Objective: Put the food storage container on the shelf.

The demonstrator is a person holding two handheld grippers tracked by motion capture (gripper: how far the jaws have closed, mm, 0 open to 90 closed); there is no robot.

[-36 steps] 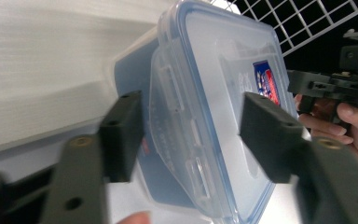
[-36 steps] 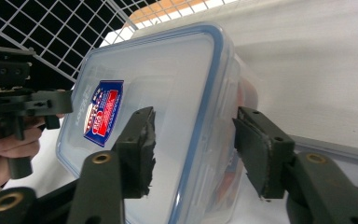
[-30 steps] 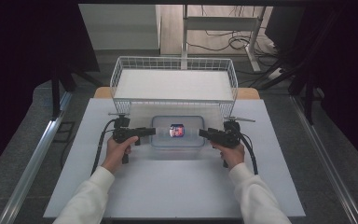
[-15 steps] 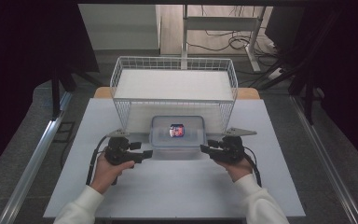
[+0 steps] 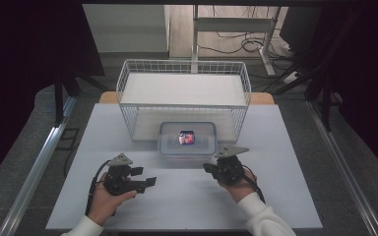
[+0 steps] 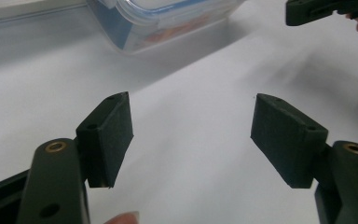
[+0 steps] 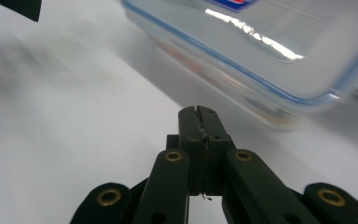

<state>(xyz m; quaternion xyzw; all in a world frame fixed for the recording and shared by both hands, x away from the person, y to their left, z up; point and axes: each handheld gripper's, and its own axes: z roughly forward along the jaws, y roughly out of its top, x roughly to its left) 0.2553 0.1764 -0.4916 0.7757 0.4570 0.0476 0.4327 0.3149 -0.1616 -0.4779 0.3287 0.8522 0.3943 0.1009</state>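
Observation:
A clear plastic container [image 5: 187, 139] with a blue-rimmed lid stands on the white table [image 5: 187, 201], just in front of a white wire basket [image 5: 184, 93]. A small colourful item [image 5: 186, 137] shows through its lid. My left gripper [image 5: 145, 176] hovers near the container's front left, apart from it, open, and its fingertips [image 6: 114, 126] have bare table between them. My right gripper [image 5: 208, 168] sits near the front right corner, and its jaws have just closed with nothing between them [image 7: 198, 112]. The container [image 7: 270, 51] lies just beyond its tips, untouched.
The wire basket has a white sheet in its bottom and stands at the back of the table. Each gripper view catches the other gripper far off, the right gripper [image 6: 321, 9] and the left gripper [image 7: 9, 14]. Dark floor and metal rails flank the table.
Both hands have drawn back from the container's sides toward the table's near edge. The right jaws have closed on nothing. The container has stayed put.

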